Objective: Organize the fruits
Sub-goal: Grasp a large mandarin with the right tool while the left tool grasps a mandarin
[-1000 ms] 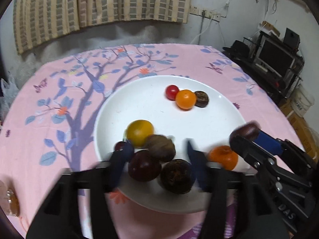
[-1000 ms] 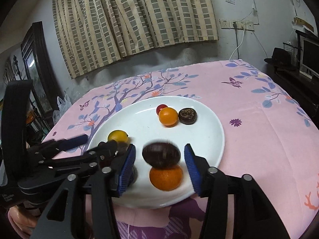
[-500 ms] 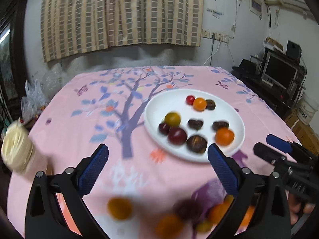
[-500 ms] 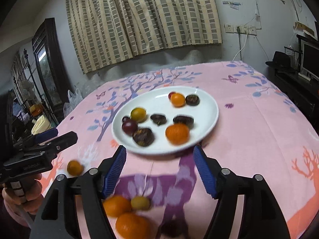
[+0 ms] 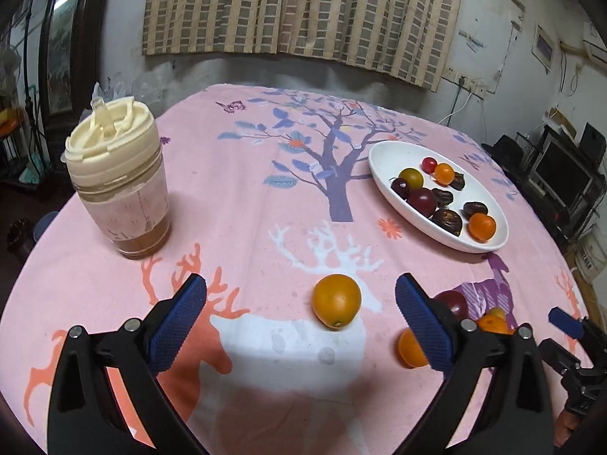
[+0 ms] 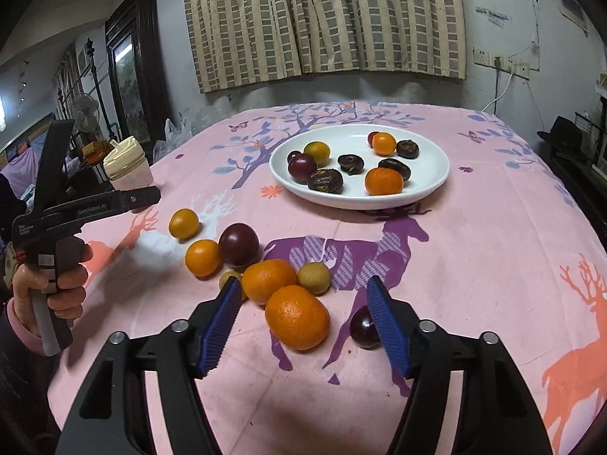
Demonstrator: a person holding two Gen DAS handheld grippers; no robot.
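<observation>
Both grippers pulled back from the white plate [image 6: 436, 178]. Right gripper [image 6: 303, 326] dropped the dark fruit [image 6: 394, 168] onto it beside the orange [image 6: 383, 181], jaws spread wide. Left gripper [image 5: 299, 318] swung over a loose yellow-orange fruit [image 5: 336, 300]; cream-lidded jar [image 5: 117, 182] entered view.

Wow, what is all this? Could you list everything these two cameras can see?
plate: one, white, far side of table
fruits on plate: about ten; orange, red, yellow, dark purple, brown
loose fruits: eight; orange, purple, tan; on cloth by grippers
cup: one, cream lid, table's left
tablecloth: one, pink, tree and deer print
curtain: beige striped, back wall
left gripper: black, blue pads, open, empty
right gripper: same, open, empty
</observation>
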